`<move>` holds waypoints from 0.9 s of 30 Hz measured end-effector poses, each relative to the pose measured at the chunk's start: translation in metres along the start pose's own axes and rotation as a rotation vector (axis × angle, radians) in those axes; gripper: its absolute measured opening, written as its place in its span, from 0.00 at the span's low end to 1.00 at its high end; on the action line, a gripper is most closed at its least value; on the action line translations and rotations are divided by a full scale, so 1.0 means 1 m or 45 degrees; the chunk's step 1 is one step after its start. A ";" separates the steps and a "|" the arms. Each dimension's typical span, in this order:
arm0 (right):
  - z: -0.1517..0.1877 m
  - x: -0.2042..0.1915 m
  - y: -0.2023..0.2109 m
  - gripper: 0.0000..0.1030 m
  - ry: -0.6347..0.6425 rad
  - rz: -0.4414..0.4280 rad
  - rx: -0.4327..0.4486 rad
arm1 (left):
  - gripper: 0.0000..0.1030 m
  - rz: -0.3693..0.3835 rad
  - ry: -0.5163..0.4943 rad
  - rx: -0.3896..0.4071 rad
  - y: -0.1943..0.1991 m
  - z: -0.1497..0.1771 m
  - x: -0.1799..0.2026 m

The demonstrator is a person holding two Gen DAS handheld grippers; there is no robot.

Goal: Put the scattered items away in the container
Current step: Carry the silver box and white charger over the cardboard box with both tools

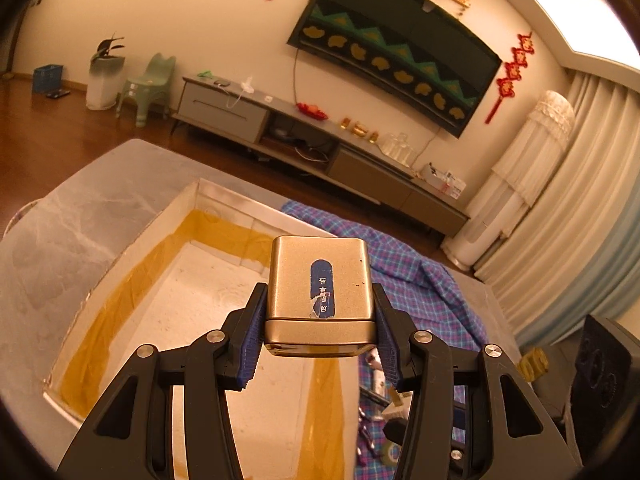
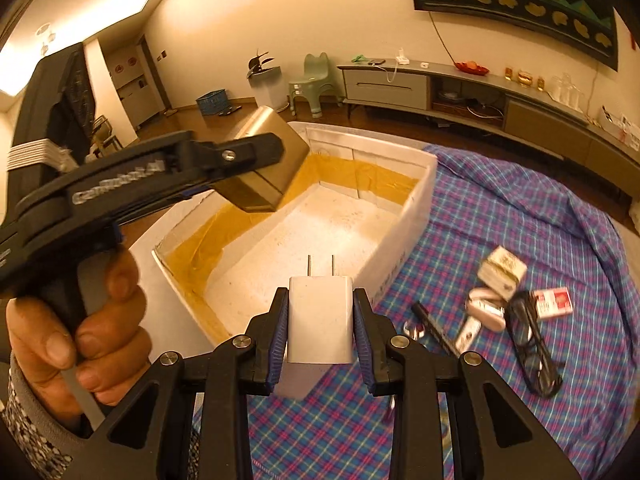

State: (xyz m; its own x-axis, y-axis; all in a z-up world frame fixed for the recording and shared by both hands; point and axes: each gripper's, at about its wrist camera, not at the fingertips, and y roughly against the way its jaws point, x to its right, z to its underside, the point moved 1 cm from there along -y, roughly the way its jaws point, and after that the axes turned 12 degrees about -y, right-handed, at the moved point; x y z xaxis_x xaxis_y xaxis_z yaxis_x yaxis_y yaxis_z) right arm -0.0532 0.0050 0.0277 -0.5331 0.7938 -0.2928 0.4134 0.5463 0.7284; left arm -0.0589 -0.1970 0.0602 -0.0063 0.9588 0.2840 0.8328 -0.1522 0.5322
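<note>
My left gripper [image 1: 320,320] is shut on a gold metal tin [image 1: 320,288] with a blue label, held above the white box [image 1: 120,264] whose inner walls are taped yellow. In the right wrist view the same tin [image 2: 264,164] hangs over the box's [image 2: 416,208] left side, in the left gripper [image 2: 264,160] that a hand [image 2: 80,328] holds. My right gripper [image 2: 320,328] is shut on a white plug charger [image 2: 320,320], prongs pointing forward, over the box's near corner. The box holds nothing visible.
On the plaid cloth [image 2: 520,240] right of the box lie black glasses [image 2: 532,340], a pen [image 2: 436,328], a red-and-white pack [image 2: 554,300], a small carton [image 2: 502,270] and other small items. A TV bench [image 1: 320,148] stands behind.
</note>
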 end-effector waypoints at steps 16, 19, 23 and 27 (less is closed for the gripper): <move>-0.065 -0.007 -0.052 0.31 0.107 0.034 -0.092 | 0.50 -0.078 0.215 -0.165 -0.073 -0.013 -0.053; -0.074 -0.010 -0.066 0.31 0.141 0.053 -0.116 | 0.50 -0.091 0.234 -0.196 -0.083 -0.013 -0.058; -0.082 -0.013 -0.081 0.31 0.190 0.084 -0.145 | 0.50 -0.118 0.246 -0.229 -0.094 -0.015 -0.065; -0.088 -0.011 -0.097 0.31 0.222 0.111 -0.182 | 0.50 -0.139 0.260 -0.289 -0.109 -0.013 -0.071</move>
State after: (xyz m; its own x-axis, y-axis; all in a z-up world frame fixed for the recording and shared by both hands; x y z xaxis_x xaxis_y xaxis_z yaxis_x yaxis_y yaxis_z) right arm -0.1523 -0.0805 0.0150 -0.6244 0.7713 -0.1231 0.3612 0.4248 0.8301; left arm -0.1565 -0.2514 -0.0073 -0.2190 0.9080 0.3572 0.6767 -0.1224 0.7260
